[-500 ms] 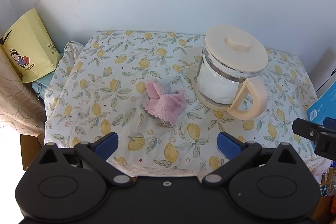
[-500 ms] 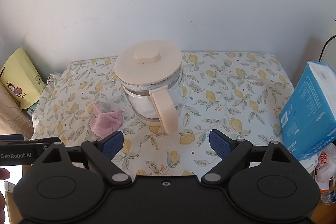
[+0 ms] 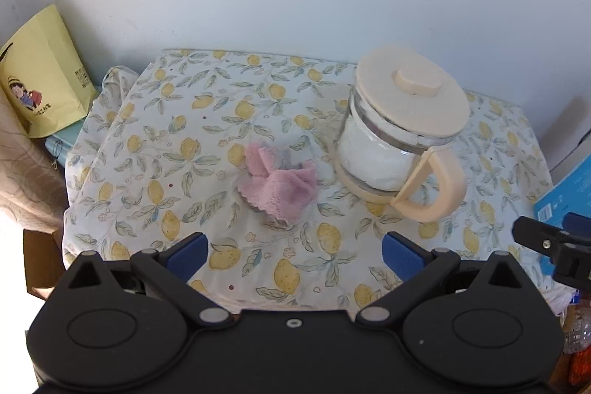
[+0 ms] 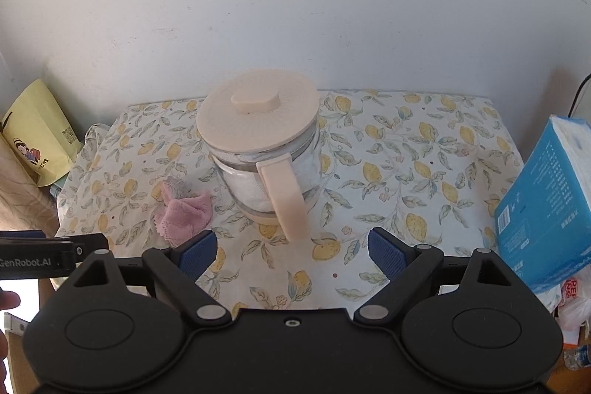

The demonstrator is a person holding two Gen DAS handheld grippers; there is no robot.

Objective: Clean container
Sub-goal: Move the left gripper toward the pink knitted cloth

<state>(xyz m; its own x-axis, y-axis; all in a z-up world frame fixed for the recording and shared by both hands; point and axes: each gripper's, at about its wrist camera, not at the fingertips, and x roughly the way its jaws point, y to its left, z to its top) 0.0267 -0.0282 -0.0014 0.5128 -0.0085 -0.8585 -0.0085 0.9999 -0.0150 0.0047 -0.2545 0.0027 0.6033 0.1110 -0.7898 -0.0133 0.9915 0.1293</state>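
Both the left tongs (image 3: 295, 252) and the right tongs (image 4: 291, 252) gaped empty at the table's near edge, with the lidded jug (image 4: 266, 157) standing beyond them.

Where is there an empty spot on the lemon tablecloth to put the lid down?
The biggest bare patch lies right of the cream-lidded glass jug, up to the blue tissue pack. Another lies left of the crumpled pink cloth, toward the yellow paper bag. The strip between cloth and jug is narrow and crowded.
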